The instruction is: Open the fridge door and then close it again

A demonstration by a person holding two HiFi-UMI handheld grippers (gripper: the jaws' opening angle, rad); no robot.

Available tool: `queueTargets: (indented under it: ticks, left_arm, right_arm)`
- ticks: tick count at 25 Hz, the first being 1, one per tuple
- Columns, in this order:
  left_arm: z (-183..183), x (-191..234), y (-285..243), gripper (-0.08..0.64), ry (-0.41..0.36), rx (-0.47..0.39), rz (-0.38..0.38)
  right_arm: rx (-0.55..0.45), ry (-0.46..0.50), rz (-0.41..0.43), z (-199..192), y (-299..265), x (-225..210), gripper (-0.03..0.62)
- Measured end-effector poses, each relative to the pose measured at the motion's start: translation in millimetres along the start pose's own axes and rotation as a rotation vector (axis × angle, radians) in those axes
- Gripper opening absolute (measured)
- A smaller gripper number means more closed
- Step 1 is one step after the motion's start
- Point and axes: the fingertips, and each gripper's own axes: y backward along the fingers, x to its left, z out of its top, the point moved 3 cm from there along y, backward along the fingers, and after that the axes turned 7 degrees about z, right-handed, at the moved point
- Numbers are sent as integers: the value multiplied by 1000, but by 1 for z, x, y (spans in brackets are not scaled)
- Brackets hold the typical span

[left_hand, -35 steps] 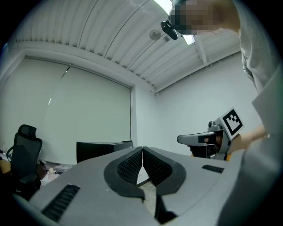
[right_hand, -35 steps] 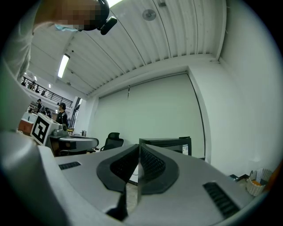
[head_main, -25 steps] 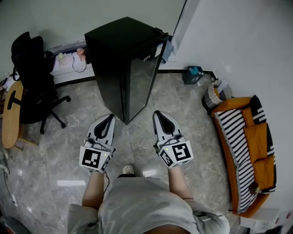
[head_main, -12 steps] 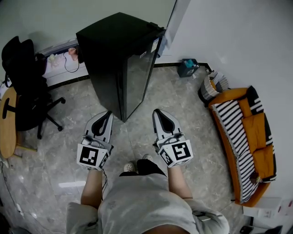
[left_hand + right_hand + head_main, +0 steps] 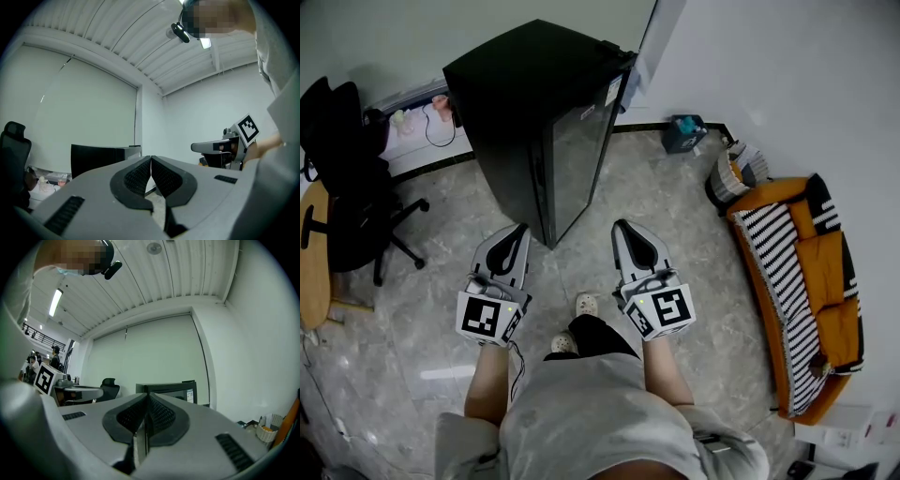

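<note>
The fridge (image 5: 539,103) stands upright on the floor, door shut, ahead of both tools and clear of them. Its near corner points between them. Its glossy door (image 5: 581,159) faces the right hand-held gripper (image 5: 622,226), and the left hand-held gripper (image 5: 521,229) is nearest that corner. Both have their jaws pressed together, holding nothing. Compared with a second ago, the person has stepped closer to the fridge.
</note>
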Motion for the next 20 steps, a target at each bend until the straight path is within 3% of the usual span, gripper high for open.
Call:
queueTargets:
  ticks: [20]
  left_arm:
    - [-21,39,-111,18,-12,59,112]
  right_arm:
    - [1,-6,151,2,-113,-88,26]
